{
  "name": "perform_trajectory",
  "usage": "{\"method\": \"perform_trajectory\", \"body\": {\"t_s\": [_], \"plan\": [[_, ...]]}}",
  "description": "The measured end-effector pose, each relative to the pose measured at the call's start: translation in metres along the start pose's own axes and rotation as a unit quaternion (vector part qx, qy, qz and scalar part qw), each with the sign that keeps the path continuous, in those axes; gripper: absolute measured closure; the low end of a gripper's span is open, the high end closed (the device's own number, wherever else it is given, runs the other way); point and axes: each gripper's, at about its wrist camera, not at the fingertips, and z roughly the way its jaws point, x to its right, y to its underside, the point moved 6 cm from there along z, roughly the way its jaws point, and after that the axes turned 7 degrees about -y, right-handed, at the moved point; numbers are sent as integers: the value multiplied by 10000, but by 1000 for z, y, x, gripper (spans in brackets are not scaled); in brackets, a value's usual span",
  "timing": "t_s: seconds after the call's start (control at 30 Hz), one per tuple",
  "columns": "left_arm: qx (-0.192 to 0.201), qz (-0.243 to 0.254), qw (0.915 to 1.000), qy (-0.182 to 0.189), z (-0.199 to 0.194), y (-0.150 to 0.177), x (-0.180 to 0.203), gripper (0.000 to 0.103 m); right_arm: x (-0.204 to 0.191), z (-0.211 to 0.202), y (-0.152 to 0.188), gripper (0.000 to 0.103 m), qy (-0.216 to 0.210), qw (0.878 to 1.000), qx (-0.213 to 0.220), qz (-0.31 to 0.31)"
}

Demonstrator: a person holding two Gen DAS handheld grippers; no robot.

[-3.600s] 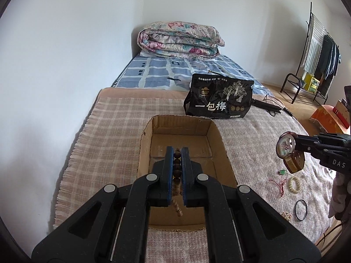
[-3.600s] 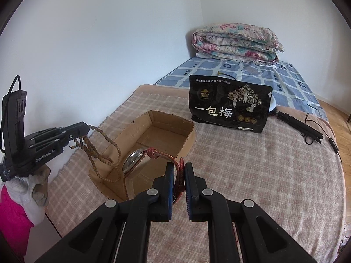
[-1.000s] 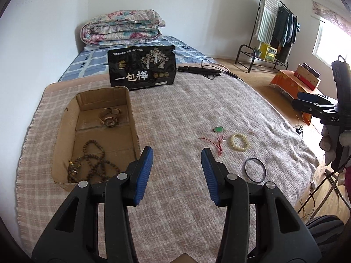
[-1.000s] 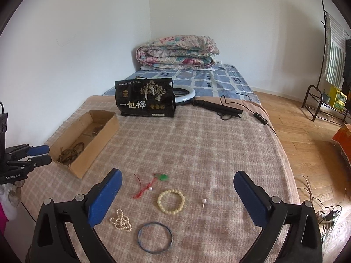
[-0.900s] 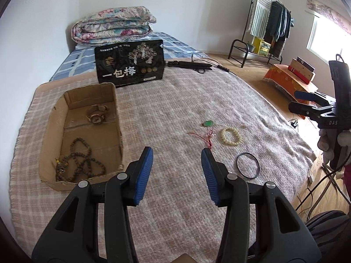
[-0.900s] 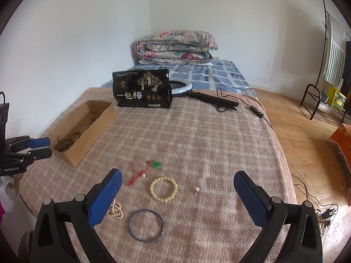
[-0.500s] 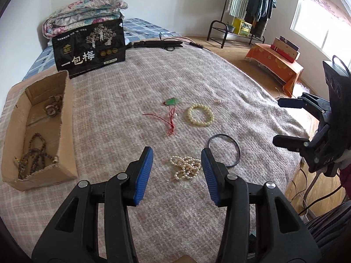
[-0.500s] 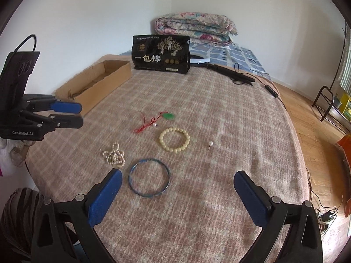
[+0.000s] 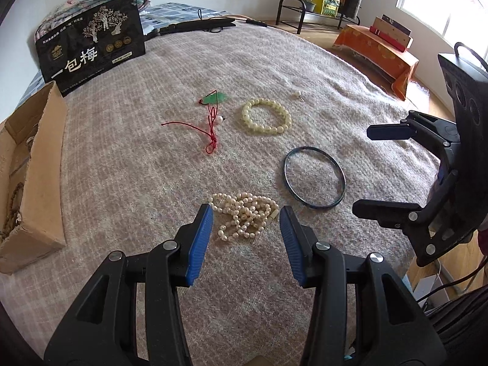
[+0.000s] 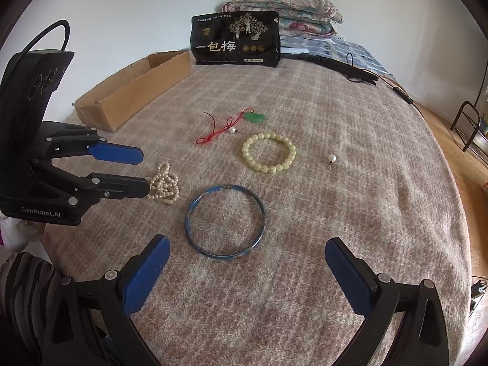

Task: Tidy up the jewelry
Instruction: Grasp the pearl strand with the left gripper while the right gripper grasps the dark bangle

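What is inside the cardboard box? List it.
In the left wrist view, the cardboard box shows brown wooden beads at its near end. Its near wall and the frame edge hide the rest of the inside.

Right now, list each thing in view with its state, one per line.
Left gripper: open, fingers either side of the pearl necklace.
Right gripper: wide open, empty, near the blue bangle.
Pearl necklace: heaped on the blanket.
Blue bangle: lying flat.
Yellow bead bracelet: lying flat.
Green pendant: red cord loose.
Cardboard box: open-topped.
Black bag: upright.
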Motion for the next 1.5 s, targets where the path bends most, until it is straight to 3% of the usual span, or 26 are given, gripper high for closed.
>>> {"method": "perform_trajectory", "body": {"t_s": [0.8, 1.1, 1.27, 1.37, 1.5], "plan": [[43, 322, 9988, -353, 27, 6, 3, 57, -8, 33, -1, 1, 162, 9993, -311, -149], [96, 116, 9993, -331, 28, 6, -7, 82, -11, 45, -3, 5, 247, 9987, -397, -219], [118, 38, 9995, -306, 27, 6, -10, 91, -8, 45, -7, 17, 155, 9989, -434, -98], [112, -33, 9996, -265, 27, 5, -12, 93, -11, 47, -10, 27, 89, 9987, -500, -111], [126, -125, 9996, -212, 26, 5, -14, 93, -13, 47, -13, 29, 42, 9985, -533, -110]]}}
